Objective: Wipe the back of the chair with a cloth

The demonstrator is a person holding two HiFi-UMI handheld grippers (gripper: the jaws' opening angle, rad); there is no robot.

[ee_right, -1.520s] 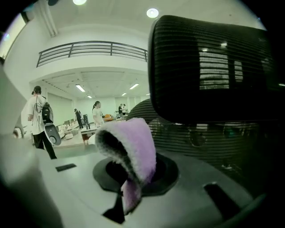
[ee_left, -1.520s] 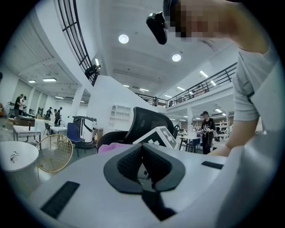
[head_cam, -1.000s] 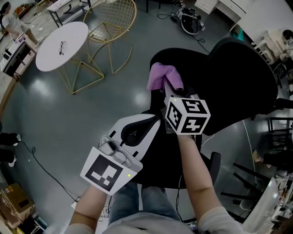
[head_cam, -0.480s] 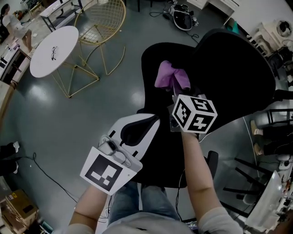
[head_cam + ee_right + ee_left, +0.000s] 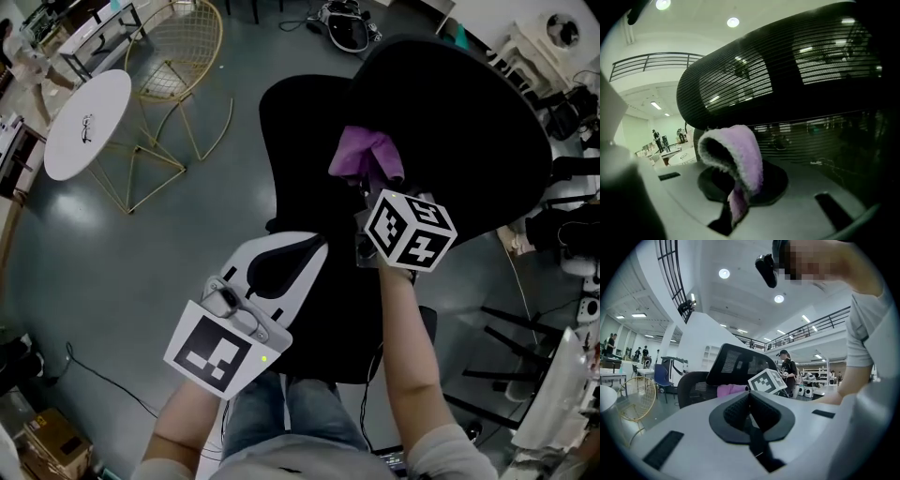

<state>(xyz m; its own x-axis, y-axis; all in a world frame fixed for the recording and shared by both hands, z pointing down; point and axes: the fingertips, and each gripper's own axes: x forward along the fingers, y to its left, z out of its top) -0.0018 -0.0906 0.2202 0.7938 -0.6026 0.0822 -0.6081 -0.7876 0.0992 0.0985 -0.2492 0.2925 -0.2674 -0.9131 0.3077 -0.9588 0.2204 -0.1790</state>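
The black mesh office chair [image 5: 450, 122] is standing on the grey floor [image 5: 141, 262] in front of me, its curved backrest [image 5: 787, 84] filling most of the right gripper view. Well off to the chair's left, a round white bench [image 5: 86, 122] is sitting beside a gold wire chair [image 5: 178, 47]. I am holding my left tool [image 5: 281, 262] at the near edge of the chair's seat, jaws pressed together on nothing. I am reaching my right tool [image 5: 373, 192] towards the backrest, jaws clamping a fluffy purple cloth [image 5: 366, 152]. The cloth is bunching up out of the jaws close to the mesh; I cannot tell whether it is touching.
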